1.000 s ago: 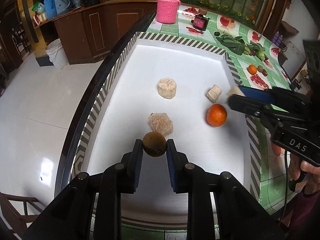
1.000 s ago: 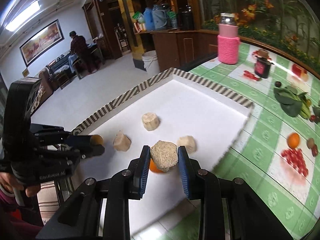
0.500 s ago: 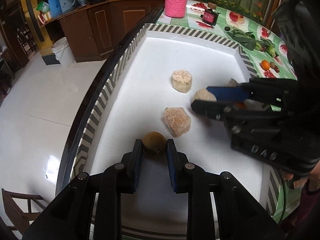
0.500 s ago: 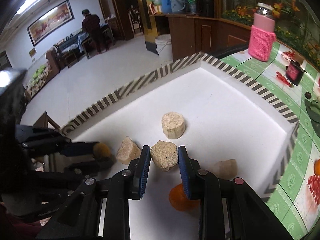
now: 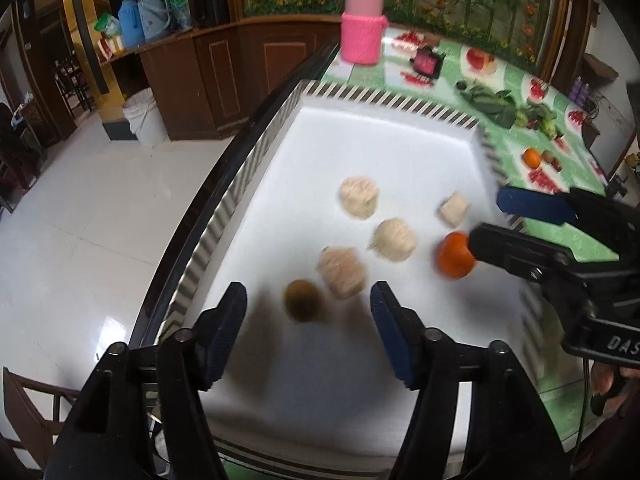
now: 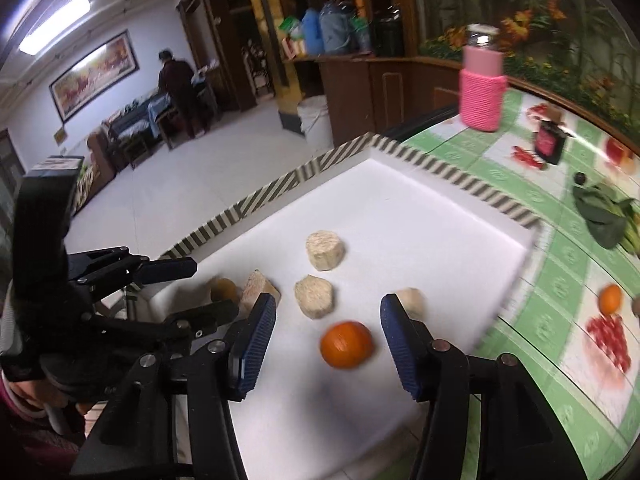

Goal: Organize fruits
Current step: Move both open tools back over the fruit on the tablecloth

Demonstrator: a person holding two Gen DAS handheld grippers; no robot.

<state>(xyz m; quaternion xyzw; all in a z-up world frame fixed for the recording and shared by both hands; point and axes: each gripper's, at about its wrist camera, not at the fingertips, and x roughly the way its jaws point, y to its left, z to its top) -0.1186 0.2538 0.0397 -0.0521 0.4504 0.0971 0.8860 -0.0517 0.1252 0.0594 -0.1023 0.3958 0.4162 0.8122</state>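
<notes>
The white foam tray with striped rim (image 5: 384, 98) carries four beige fibrous blocks (image 5: 359, 197), a round orange fruit (image 6: 346, 344) and a brown kiwi (image 5: 302, 300), all lying apart.

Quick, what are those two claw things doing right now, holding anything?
Left gripper: open, holding nothing; kiwi lies free.
Right gripper: open, holding nothing; orange lies free.

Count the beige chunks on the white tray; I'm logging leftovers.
4, all on the tray: one far, one middle, one right, one beside the kiwi. None seem hidden.
</notes>
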